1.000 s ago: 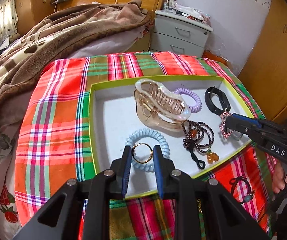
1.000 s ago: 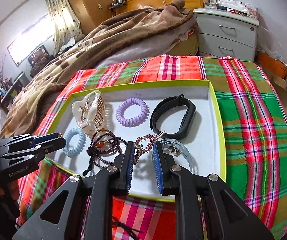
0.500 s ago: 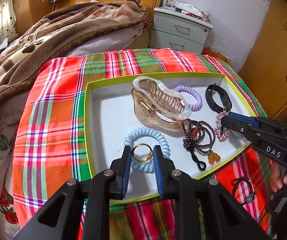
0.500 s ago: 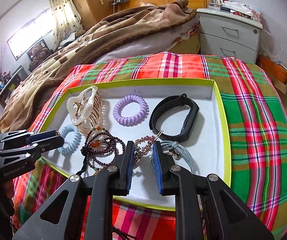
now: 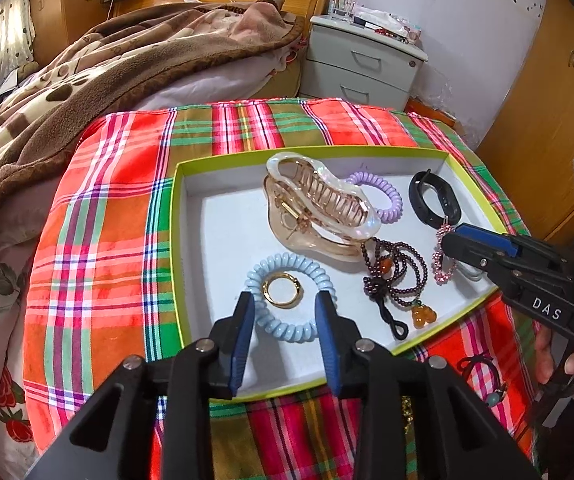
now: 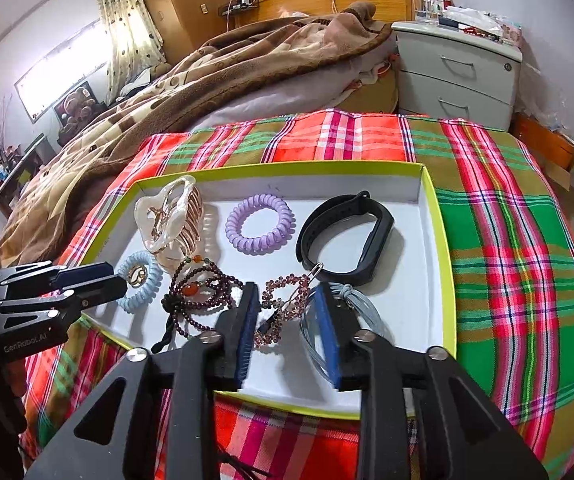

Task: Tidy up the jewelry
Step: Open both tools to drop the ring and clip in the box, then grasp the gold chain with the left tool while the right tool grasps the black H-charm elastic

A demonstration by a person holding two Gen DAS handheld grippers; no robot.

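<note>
Left wrist view: left gripper (image 5: 285, 308) jaws have just been opening, apart around the gold ring (image 5: 282, 289) in the tray (image 5: 175, 264); right gripper (image 6: 285, 314), likewise just opening, straddles the pink bead clip (image 6: 283, 300) untouched; "DAS" readable

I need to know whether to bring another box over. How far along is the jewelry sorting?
Mostly done: the box already holds the hair claw, purple coil tie, black band, blue coil tie with gold ring, and dark beads. In hand: nothing; both tools have just been opening, the left tool over the ring and the right tool over the pink bracelet. Left: a dark cord bracelet on the plaid cloth.
</note>
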